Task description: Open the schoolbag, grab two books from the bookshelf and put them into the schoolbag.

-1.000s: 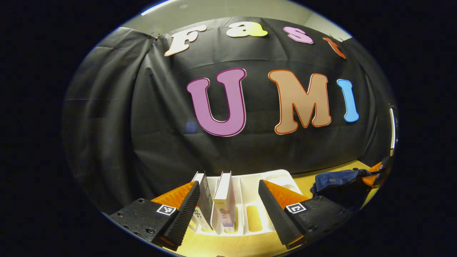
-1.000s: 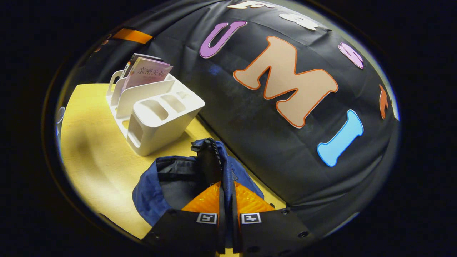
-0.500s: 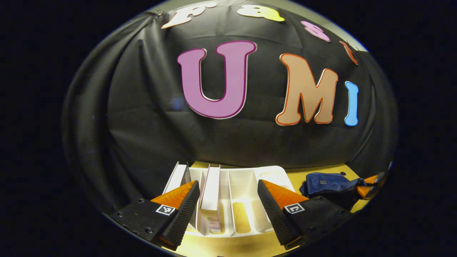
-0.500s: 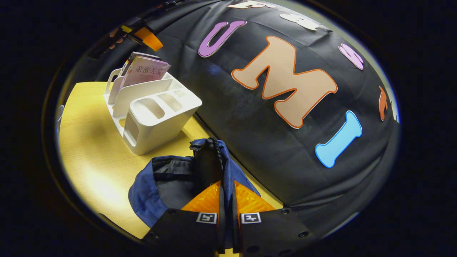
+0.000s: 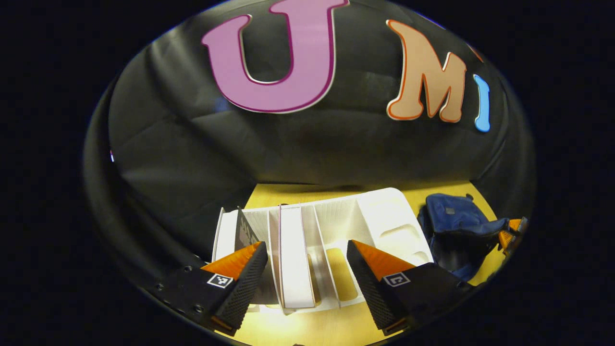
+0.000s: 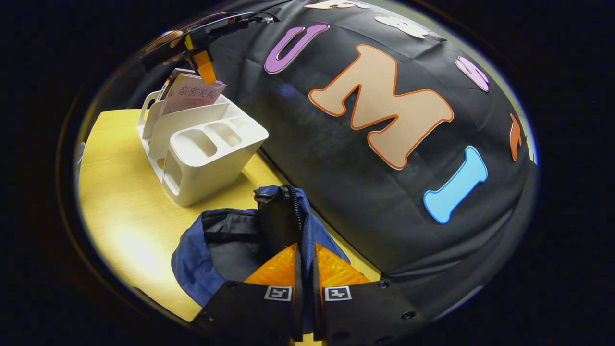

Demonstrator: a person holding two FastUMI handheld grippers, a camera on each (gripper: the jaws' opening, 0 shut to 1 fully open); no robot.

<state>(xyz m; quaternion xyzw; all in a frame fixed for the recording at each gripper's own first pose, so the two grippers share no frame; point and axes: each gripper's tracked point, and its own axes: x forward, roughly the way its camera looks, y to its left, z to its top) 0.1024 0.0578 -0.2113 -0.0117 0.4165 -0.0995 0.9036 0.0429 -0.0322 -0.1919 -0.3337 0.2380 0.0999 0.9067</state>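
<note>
Black cloth hangs behind a pale yellow wooden surface (image 5: 307,194), smooth and bare around the things on it.

From the left gripper view, my left tool (image 5: 307,274) is spread wide over the white plastic bookshelf (image 5: 379,211), a moulded rack with thin upright dividers. Between my fingers stands a white-edged book (image 5: 294,259), its top edge facing me and its long axis running straight away from the tool, in line with the gap. A darker second book (image 5: 244,233) leans in the slot just beside my left finger. Judging from this, the white-edged book lies directly below and ahead, so the coming move calls for lowering and pinching across its thin faces. The blue schoolbag (image 5: 454,226) lies well off to the right, soft fabric, slumped.

From the right gripper view, my right tool (image 6: 304,269) is closed on the schoolbag's (image 6: 202,259) zippered rim, holding the mouth up so the grey lining shows. The bookshelf (image 6: 211,154) stands beyond, near the bag, with the glossy pink-covered book (image 6: 190,96) tilted in it and the left tool (image 6: 204,65) hovering just above.
</note>
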